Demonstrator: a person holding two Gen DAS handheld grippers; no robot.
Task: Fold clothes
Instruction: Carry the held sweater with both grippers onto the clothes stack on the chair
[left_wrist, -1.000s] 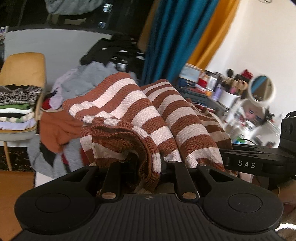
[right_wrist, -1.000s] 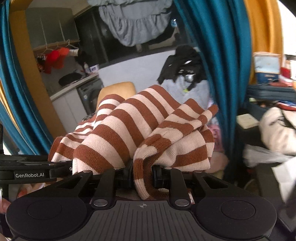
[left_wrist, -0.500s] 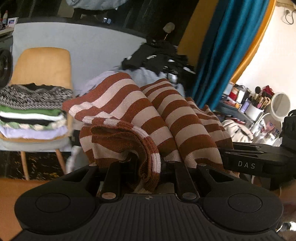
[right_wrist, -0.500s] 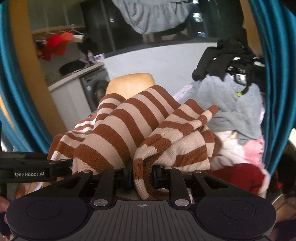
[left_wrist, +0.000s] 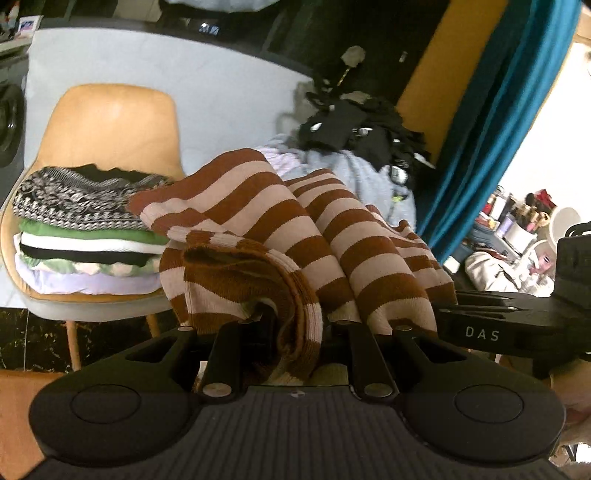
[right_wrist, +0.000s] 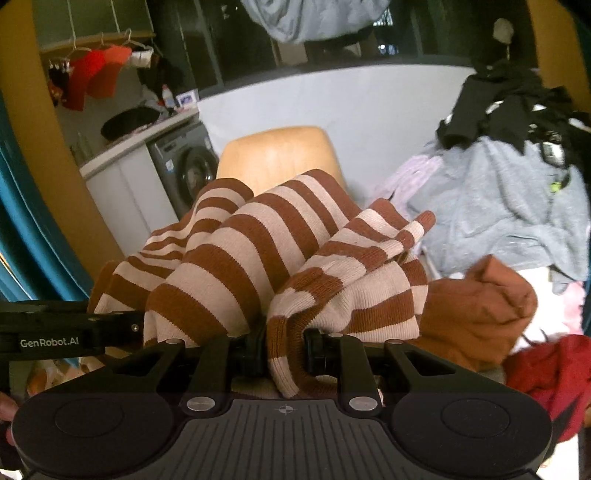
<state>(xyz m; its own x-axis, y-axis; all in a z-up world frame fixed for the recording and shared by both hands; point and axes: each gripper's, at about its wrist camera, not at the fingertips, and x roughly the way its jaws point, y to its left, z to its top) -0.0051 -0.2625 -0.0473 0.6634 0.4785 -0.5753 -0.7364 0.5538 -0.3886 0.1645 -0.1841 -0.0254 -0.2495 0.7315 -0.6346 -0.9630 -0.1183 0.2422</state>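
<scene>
Hanging bunched between the two grippers, the striped sweater (left_wrist: 280, 221) of rust brown and cream is carried in the air, clear of any surface. The left gripper (left_wrist: 295, 325) has its fingers nearly closed on a thick roll of the knit, and the right gripper (right_wrist: 284, 343) pinches another fold the same way, the cloth spilling down between its fingers (right_wrist: 317, 350). From the left wrist view, the far edge of the sweater overlaps the sight of a stack of folded clothes (left_wrist: 81, 229) that sits on the seat of a tan chair (left_wrist: 110, 122), with a black-and-white patterned knit on top; whether the sweater touches that stack is hard to tell. To the right of the chair lies a heap of unfolded clothes (right_wrist: 498, 206), grey, black, rust and red. A washing machine (right_wrist: 188, 166) stands behind the chair, and a teal curtain (left_wrist: 491, 122) hangs at the right.
</scene>
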